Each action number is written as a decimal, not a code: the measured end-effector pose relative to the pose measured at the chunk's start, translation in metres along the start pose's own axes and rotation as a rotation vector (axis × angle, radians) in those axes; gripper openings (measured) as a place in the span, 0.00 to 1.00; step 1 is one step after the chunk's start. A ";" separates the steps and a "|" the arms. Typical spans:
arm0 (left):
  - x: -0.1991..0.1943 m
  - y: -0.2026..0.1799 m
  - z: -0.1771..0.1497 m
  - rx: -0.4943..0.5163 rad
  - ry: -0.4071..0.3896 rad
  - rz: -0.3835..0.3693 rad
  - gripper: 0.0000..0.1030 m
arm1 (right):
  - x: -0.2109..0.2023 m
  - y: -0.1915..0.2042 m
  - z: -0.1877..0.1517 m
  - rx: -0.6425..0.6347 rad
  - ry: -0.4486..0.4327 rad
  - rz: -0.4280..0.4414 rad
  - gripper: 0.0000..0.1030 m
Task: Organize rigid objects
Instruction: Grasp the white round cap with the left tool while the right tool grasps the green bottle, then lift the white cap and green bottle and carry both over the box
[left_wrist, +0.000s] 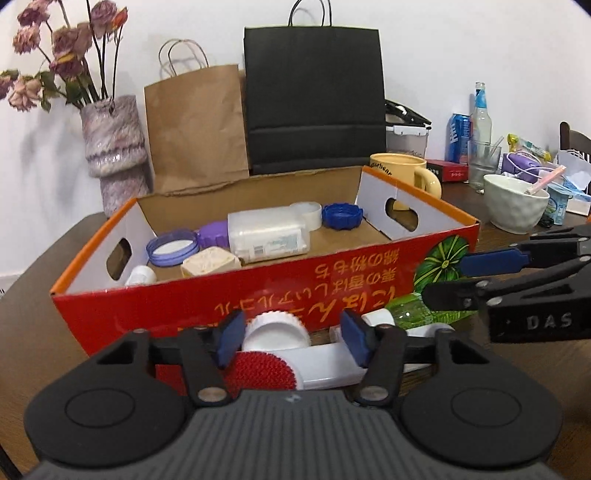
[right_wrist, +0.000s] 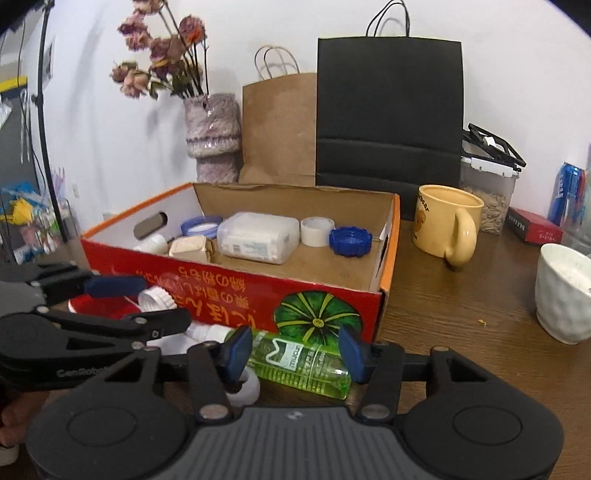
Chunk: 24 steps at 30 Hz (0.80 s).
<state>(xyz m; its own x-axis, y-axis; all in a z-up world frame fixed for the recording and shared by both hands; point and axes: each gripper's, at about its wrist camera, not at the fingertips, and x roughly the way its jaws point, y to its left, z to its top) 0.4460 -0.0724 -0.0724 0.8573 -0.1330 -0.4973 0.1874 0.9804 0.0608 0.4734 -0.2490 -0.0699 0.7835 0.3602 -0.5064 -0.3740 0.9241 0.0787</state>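
Note:
A red cardboard box (left_wrist: 184, 306) (right_wrist: 221, 291) stands on the brown table and holds a clear plastic container (left_wrist: 267, 236) (right_wrist: 258, 236), blue caps (left_wrist: 341, 216), a purple lid and other small pieces. In front of it lie a white ribbed cap (left_wrist: 275, 332), a red-bristled brush with a white handle (left_wrist: 266, 369) and a green bottle (right_wrist: 303, 363). My left gripper (left_wrist: 293, 336) is open around the white cap, above the brush. My right gripper (right_wrist: 295, 352) is open over the green bottle, which lies slantwise between its blue pads. A small white ring (right_wrist: 245, 391) sits below the right gripper's left pad.
Behind the box stand a vase of dried flowers (left_wrist: 110, 147), a brown paper bag (left_wrist: 195, 125) and a black bag (left_wrist: 314, 103). To the right are a yellow mug (right_wrist: 447, 225), a white bowl (right_wrist: 561, 295), a can, a glass bottle and other clutter.

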 end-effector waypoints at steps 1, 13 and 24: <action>0.002 0.001 0.000 -0.006 0.007 -0.006 0.51 | 0.001 -0.002 0.000 0.007 0.004 0.004 0.50; 0.006 -0.009 0.001 0.029 0.023 -0.004 0.39 | -0.011 -0.011 -0.010 0.055 0.066 0.059 0.45; -0.055 -0.002 0.005 -0.025 -0.075 -0.045 0.39 | -0.038 -0.009 -0.018 0.069 0.116 0.008 0.33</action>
<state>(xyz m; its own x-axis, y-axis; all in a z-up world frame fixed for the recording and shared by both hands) 0.4011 -0.0681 -0.0407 0.8817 -0.1868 -0.4332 0.2156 0.9763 0.0179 0.4384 -0.2733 -0.0665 0.7165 0.3542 -0.6010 -0.3420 0.9292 0.1399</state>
